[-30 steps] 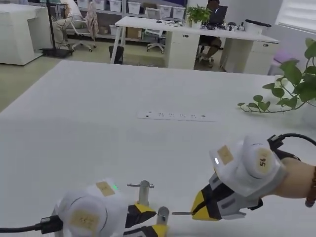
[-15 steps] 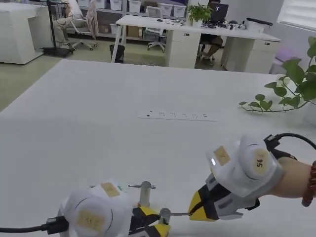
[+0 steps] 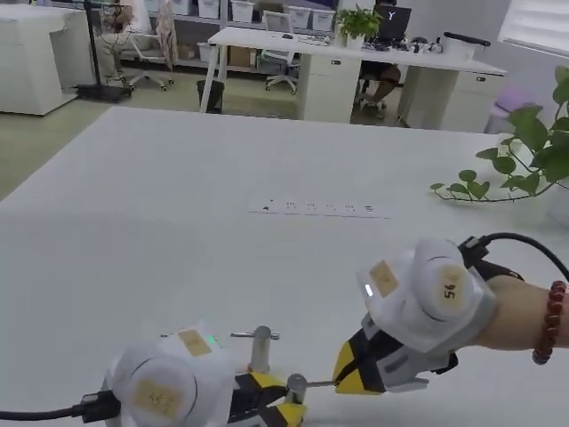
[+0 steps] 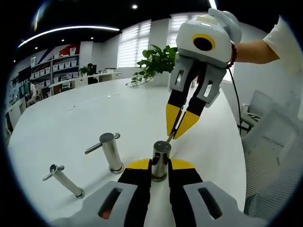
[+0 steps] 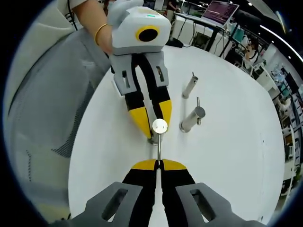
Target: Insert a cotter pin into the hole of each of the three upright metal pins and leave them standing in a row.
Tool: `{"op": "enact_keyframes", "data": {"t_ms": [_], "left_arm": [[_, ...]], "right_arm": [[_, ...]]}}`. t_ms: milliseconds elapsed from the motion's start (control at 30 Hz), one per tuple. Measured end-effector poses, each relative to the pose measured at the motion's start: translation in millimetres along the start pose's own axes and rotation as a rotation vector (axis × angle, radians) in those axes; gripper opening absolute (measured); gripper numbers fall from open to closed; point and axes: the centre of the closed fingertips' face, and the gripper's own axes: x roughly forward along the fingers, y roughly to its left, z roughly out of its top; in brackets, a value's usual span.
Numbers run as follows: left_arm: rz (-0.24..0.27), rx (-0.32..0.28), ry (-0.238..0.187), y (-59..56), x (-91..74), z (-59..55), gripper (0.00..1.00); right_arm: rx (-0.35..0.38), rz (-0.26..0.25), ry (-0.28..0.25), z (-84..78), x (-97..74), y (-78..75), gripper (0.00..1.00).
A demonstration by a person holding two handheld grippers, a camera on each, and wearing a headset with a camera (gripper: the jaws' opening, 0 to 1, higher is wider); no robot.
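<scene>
On the near part of the white table (image 3: pixel 267 160) the last of the three insertions looks to be in hand. The two metal pins off to the left, the nearer pin (image 4: pixel 111 151) and the outer pin (image 4: pixel 64 178), already carry theirs.

The left gripper (image 3: pixel 277 398) is clamped on the shank of the upright metal pin (image 3: pixel 296 388). The right gripper (image 3: pixel 342 382), just right of it, is pinched tight on the cotter pin (image 3: pixel 320 384), which lies level with its tip at the pin's head — whether it has entered the hole I cannot tell. Next, I'd judge, comes a straight push leftward while the left grip holds steady.
</scene>
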Motion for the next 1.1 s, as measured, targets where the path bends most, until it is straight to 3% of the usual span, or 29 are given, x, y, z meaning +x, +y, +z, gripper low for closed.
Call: {"op": "enact_keyframes", "data": {"t_ms": [367, 833, 1100], "left_arm": [[-0.005, -0.001, -0.002, 0.3, 1.6, -1.3, 0.12], [-0.014, -0.103, -0.025, 2.6, 2.9, -4.5, 0.12], [-0.014, -0.095, -0.025, 2.2, 3.5, -5.3, 0.12]], "right_arm": [[0.015, -0.006, -0.002, 11.3, 4.3, 0.0, 0.04], [0.061, -0.007, -0.044, 23.8, 9.4, 0.5, 0.04], [0.075, -0.011, -0.059, 26.2, 11.1, 0.1, 0.04]]}}
